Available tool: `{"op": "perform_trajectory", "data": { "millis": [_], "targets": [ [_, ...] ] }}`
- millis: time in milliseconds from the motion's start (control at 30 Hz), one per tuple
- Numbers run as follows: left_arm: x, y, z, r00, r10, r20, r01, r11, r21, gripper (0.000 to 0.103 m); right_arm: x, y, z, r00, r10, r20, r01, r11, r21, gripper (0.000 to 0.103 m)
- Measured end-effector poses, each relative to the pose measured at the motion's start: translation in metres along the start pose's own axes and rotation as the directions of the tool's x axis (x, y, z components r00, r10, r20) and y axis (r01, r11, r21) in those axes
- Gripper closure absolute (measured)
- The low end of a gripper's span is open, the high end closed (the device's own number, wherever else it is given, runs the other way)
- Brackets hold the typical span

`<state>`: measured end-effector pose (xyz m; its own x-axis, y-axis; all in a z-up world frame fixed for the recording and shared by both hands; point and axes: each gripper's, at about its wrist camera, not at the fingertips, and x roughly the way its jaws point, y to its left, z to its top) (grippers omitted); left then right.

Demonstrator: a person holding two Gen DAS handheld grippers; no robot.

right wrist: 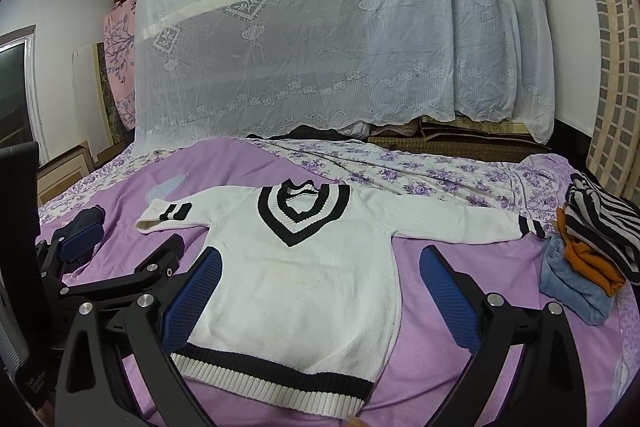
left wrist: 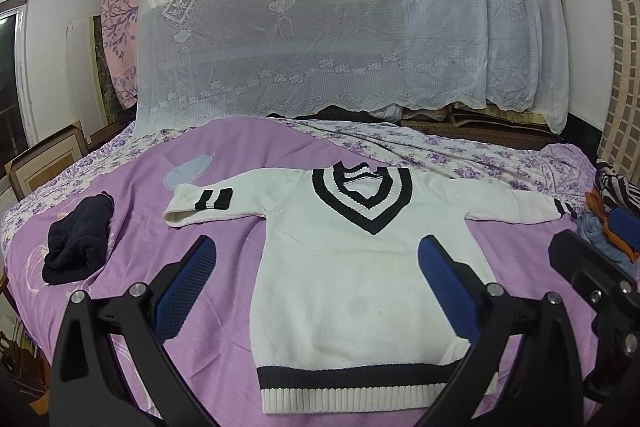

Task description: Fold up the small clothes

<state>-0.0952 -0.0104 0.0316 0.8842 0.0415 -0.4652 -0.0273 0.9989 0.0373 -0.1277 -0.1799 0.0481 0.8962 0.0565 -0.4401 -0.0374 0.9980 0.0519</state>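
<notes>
A small white knitted sweater (left wrist: 352, 291) (right wrist: 304, 291) with black V-neck stripes, black cuff bands and a black hem band lies flat, face up, on the purple bedspread (left wrist: 136, 211) (right wrist: 460, 331), both sleeves spread sideways. My left gripper (left wrist: 316, 267) hovers open above its lower left part, nothing between the blue pads. My right gripper (right wrist: 320, 275) hovers open above its lower right part, also empty. The right gripper (left wrist: 592, 267) shows at the right edge of the left wrist view; the left gripper (right wrist: 120, 251) shows at the left of the right wrist view.
A dark navy folded garment (left wrist: 76, 239) lies left of the sweater. A pile of striped, orange and light blue clothes (right wrist: 588, 255) sits at the right. A white lace cover (left wrist: 340, 11) drapes over furniture behind the bed. A floral sheet (left wrist: 440, 155) covers the far side.
</notes>
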Motion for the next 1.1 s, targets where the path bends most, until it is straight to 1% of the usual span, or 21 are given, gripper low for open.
{"op": "perform_trajectory", "data": {
  "millis": [500, 767, 1100],
  "targets": [
    [0.0, 0.0, 0.0, 1.0, -0.001, 0.001, 0.001, 1.0, 0.002, 0.004, -0.002, 0.003, 0.001, 1.0, 0.008, 0.005, -0.008, 1.0, 0.0, 0.003],
    [-0.005, -0.007, -0.004, 1.0, -0.012, 0.011, 0.012, 0.999, 0.044, 0.004, -0.002, 0.011, 0.0, 1.0, 0.021, 0.002, -0.021, 1.0, -0.022, 0.003],
    [-0.002, 0.001, -0.001, 1.0, -0.007, 0.006, 0.007, 1.0, 0.014, 0.004, -0.003, 0.01, 0.001, 1.0, 0.021, 0.007, -0.021, 1.0, -0.015, 0.003]
  ]
}}
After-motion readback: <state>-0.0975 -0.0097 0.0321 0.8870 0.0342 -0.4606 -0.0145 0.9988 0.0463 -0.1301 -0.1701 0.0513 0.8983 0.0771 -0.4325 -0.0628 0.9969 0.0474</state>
